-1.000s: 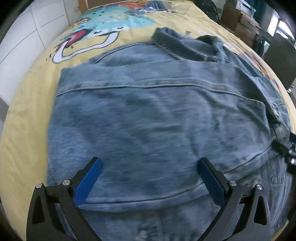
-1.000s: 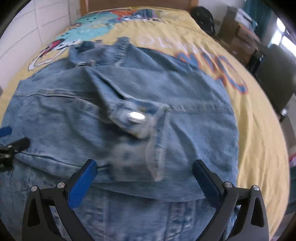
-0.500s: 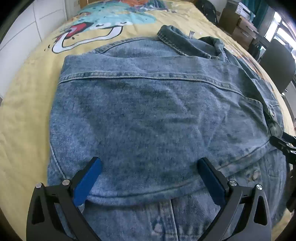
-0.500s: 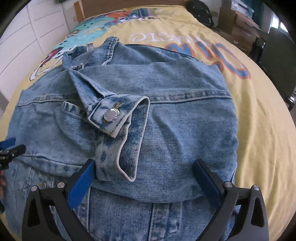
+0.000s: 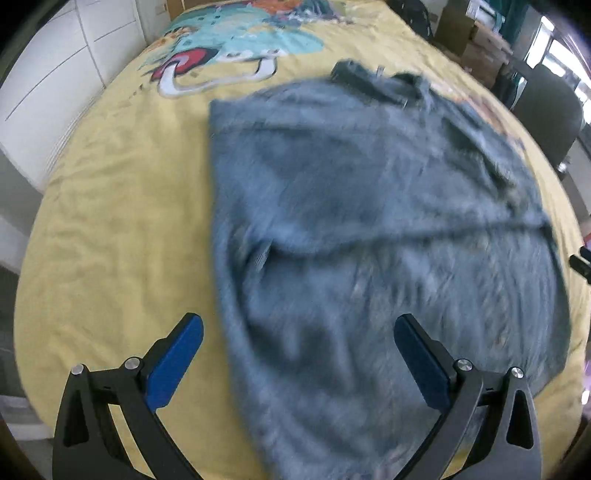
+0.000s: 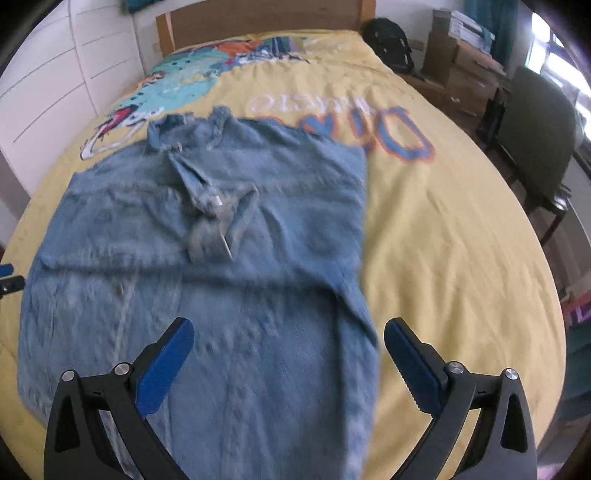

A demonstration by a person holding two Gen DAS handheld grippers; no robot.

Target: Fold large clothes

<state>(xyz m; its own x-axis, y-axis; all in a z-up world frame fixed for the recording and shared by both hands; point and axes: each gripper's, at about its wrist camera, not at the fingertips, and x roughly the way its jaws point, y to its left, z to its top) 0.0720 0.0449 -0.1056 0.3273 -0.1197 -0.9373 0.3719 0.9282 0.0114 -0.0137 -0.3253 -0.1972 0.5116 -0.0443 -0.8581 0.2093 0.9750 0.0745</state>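
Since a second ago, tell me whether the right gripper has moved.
Yes. The right gripper has pulled back from the denim jacket; more yellow bedspread shows, and the headboard.

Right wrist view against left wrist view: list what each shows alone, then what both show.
Only the right wrist view: the wooden headboard, a black backpack, and the buttoned cuff lying on the jacket. Only the left wrist view: the bedspread's bare yellow stretch left of the jacket. Both: the denim jacket spread flat on the yellow bedspread, a dark chair, and open jaws holding nothing.
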